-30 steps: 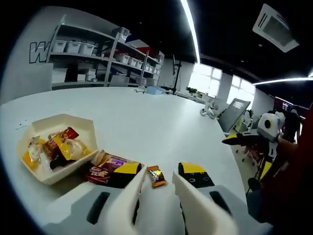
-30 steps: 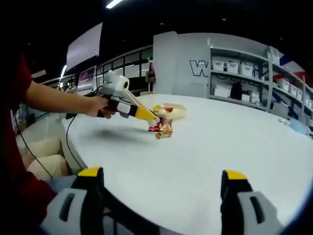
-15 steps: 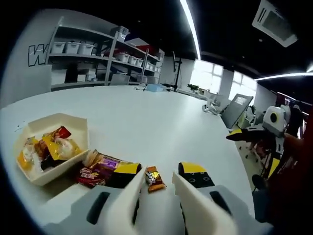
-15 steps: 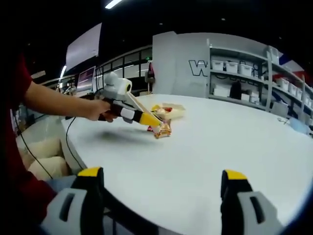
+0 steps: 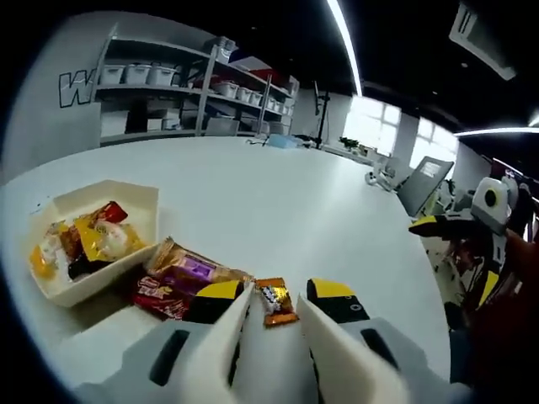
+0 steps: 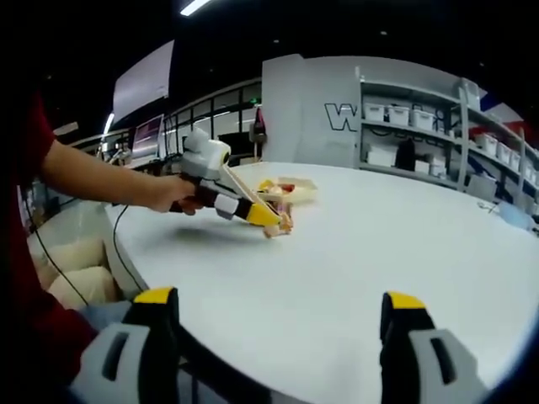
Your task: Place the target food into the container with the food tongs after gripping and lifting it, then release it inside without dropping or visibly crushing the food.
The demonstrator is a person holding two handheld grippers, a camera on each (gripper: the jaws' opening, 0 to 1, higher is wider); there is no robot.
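A small orange-and-brown wrapped candy (image 5: 277, 303) lies on the white table (image 5: 278, 185), between the yellow tips of my left gripper (image 5: 275, 290), which is open around it. Just left of it lie purple and red snack packets (image 5: 181, 273). Further left, a cream paper container (image 5: 135, 206) holds several wrapped snacks. In the right gripper view, a hand holds the left gripper (image 6: 268, 217) tilted down at the packets (image 6: 283, 224), in front of the container (image 6: 295, 192). My right gripper (image 6: 278, 299) hangs open over the near table edge, holding nothing; it also appears as the right gripper (image 5: 459, 252) at the far right.
The round white table (image 6: 379, 244) stretches wide beyond the snacks. Shelves with white bins (image 5: 168, 88) line the back wall. A person's arm in a red sleeve (image 6: 84, 177) reaches in from the left. Chairs and a laptop (image 5: 421, 181) stand past the table's far edge.
My left gripper has dipped and moved forward, so the small candy now lies between its tips. The right gripper has stayed put.
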